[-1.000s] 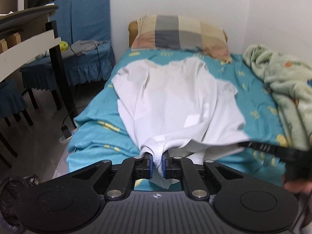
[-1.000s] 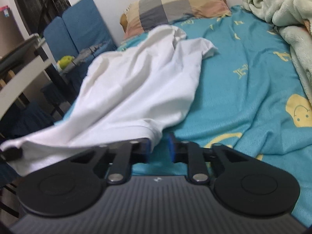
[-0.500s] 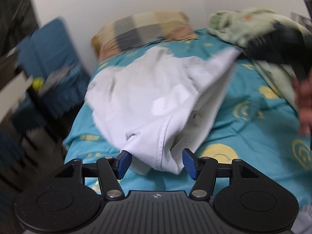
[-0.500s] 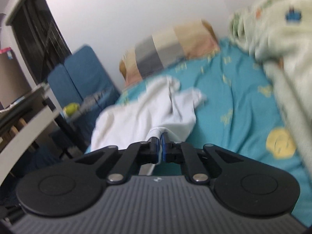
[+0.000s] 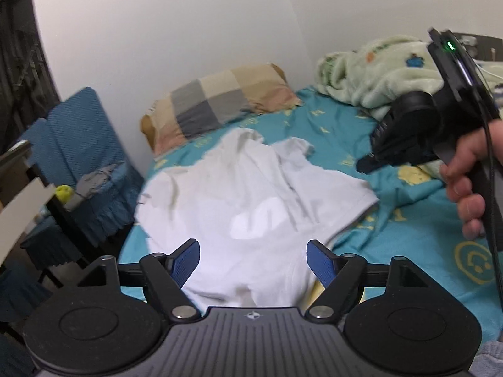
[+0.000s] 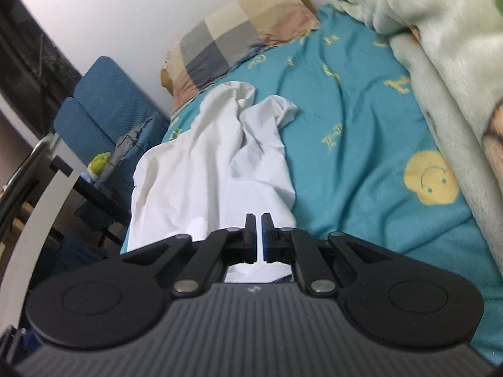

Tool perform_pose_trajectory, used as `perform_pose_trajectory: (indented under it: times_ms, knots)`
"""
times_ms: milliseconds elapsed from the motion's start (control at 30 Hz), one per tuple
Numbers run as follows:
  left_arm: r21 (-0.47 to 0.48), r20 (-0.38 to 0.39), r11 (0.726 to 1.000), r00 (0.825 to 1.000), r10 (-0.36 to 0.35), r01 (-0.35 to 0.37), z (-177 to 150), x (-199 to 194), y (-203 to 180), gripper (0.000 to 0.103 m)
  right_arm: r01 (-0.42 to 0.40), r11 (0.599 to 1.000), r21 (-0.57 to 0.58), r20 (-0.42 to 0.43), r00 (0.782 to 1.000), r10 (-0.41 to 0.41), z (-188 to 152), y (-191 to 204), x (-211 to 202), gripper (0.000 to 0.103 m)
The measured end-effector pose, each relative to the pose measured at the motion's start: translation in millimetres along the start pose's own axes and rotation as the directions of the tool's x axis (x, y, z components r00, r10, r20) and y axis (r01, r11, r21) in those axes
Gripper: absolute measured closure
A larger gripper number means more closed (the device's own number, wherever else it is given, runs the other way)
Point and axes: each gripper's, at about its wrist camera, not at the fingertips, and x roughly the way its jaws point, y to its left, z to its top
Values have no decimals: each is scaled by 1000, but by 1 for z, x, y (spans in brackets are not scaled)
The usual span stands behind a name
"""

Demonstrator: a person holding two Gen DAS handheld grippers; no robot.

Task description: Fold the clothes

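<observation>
A white shirt [image 5: 239, 194] lies crumpled on the teal bed sheet [image 5: 408, 220]. My left gripper [image 5: 253, 251] hovers over its near hem. Its jaws are opening, and its blue pads stand far apart without pressing the cloth between them. A hand [image 5: 465, 182] carries my right gripper [image 5: 361, 166] at the shirt's right edge, where the flap looks slightly lifted. In the right wrist view the right gripper [image 6: 258, 220] is shut to a thin slit filled with white cloth. The shirt [image 6: 201, 163] trails away from it toward the pillow.
A checked pillow [image 5: 220, 106] lies at the head of the bed against the white wall. A pale green blanket [image 6: 440, 47] is heaped along the right side. Blue covered chairs [image 5: 81, 144] and a white desk edge [image 6: 41, 213] stand left of the bed.
My left gripper let go of the shirt's hem and opened wide. My right gripper closed on the shirt's edge and carried it up and across. The shirt is now bunched narrower.
</observation>
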Motion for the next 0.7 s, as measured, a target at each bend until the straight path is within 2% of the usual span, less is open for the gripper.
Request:
perform_pose_trajectory:
  times_ms: [67, 167, 200, 233, 267, 333, 400, 467, 500, 567, 633, 700]
  knots:
    - [47, -28, 999, 999, -25, 26, -4, 12, -11, 26, 7, 1000, 9, 7, 1000, -7, 1, -1, -1, 95]
    - [148, -86, 988, 996, -18, 30, -16, 37, -31, 34, 19, 1000, 10, 8, 1000, -19, 1, -2, -2, 95]
    - [167, -105, 986, 994, -8, 26, -20, 47, -34, 40, 23, 1000, 7, 6, 1000, -23, 0, -2, -2, 95]
    - [170, -120, 985, 993, -1, 21, -24, 54, -34, 51, 27, 1000, 6, 2, 1000, -27, 0, -2, -2, 95]
    - [162, -135, 987, 991, 6, 16, -26, 60, -32, 58, 31, 1000, 6, -4, 1000, -31, 1, -3, -2, 95]
    - [133, -161, 991, 987, 15, 7, -30, 70, -25, 94, 32, 999, 9, -22, 999, -32, 1, -5, 1, 94]
    - [47, -155, 999, 988, 0, 7, -26, 66, -8, 96, 27, 1000, 9, -46, 999, -27, 0, -7, 4, 93]
    - [-60, -110, 998, 994, -12, 5, -19, 51, 11, 96, 20, 1000, 3, -74, 997, -20, -1, -8, 8, 92]
    - [-120, -85, 993, 996, -18, 8, -15, 43, 21, 96, 18, 1000, -8, -89, 996, -19, -3, -7, 9, 89]
    - [-243, -36, 970, 999, -35, 25, -9, 26, 44, 96, 19, 998, -56, -111, 994, -25, -6, -1, 12, 75]
    - [-329, 0, 944, 1000, -31, 30, -7, 14, 63, 96, -4, 994, -113, -111, 994, -9, -9, 10, 12, 49]
    - [-397, 13, 917, 1000, -27, 30, -6, 7, 79, 96, -44, 984, -172, -104, 994, 27, -12, 22, 10, 35]
